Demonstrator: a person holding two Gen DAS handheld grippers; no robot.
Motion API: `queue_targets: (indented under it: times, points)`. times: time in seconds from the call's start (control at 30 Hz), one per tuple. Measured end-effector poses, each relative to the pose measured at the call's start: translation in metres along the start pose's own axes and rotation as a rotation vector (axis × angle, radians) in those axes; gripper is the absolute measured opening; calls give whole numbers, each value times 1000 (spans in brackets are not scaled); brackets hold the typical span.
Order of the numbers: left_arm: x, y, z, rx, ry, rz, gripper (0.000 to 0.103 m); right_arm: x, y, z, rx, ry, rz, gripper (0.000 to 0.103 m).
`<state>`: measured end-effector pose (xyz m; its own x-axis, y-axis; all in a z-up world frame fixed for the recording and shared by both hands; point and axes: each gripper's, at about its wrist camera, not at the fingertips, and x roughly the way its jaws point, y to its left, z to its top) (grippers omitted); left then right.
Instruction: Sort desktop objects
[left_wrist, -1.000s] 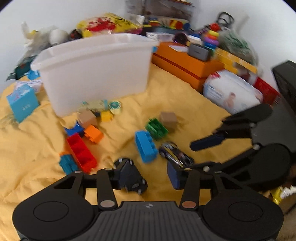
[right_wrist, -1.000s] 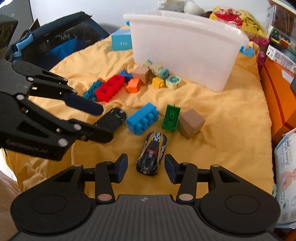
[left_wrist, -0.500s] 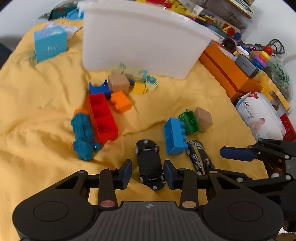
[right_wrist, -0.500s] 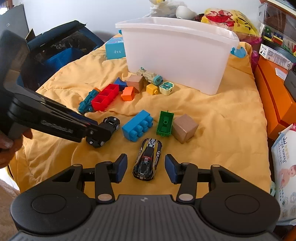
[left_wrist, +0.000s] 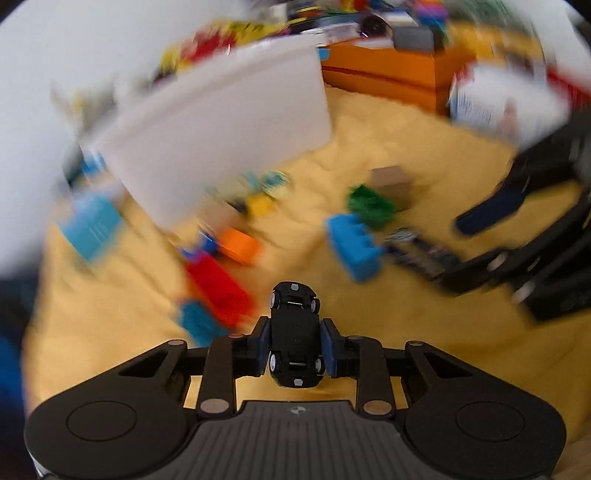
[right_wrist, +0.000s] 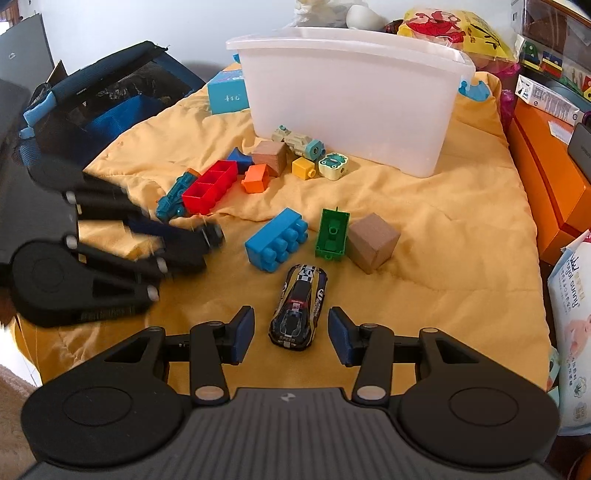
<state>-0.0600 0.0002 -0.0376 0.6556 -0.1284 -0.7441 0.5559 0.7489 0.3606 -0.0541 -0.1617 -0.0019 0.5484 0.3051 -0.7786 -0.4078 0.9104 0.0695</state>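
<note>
My left claw (left_wrist: 294, 350) is closing on a small black toy car (left_wrist: 294, 334); the car sits belly-up between the blue pads (left_wrist: 263, 347), which look to be pressing its sides, and this view is smeared with motion blur. My right claw (right_wrist: 291, 333) hangs with its jaws apart and nothing gripped: a black and gold race car (right_wrist: 300, 305) lies on the yellow blanket (right_wrist: 443, 229) between the two fingers, touching neither. Beyond it sit a blue studded brick (right_wrist: 277, 244), a green brick (right_wrist: 332, 235) and a wooden cube (right_wrist: 373, 242) close together. Farther back, a red tray-like brick (right_wrist: 210, 186), an orange brick (right_wrist: 256, 178), a yellow brick (right_wrist: 304, 168) and other small toys cluster just in front of a tall white plastic bin (right_wrist: 351, 96). I judge the step in hand to be picking up the two cars, with sorting barely begun, since the toys in view lie outside the bin. Next, my left claw needs a firm hold before carrying the black car toward the bin, which seems the likely container; my right claw needs to lower and close squarely across the race car's sides.
</note>
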Motion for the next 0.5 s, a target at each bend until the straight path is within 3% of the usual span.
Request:
queue_targets:
  times: [0.07, 0.2, 0.27, 0.37, 0.5]
  points:
    - [2, -8, 1, 103, 2, 43, 32, 0, 0, 0, 0, 3, 0, 48]
    - [0, -22, 1, 160, 19, -29, 35, -1, -1, 0, 0, 1, -2, 48]
    - [-8, -19, 1, 98, -10, -114, 47, -1, -2, 0, 3, -1, -3, 48]
    - [-19, -4, 1, -59, -58, -232, 49, 0, -2, -1, 5, 2, 0, 48]
    - [-26, 8, 2, -162, -67, -266, 49, 0, -2, 1, -2, 0, 1, 48]
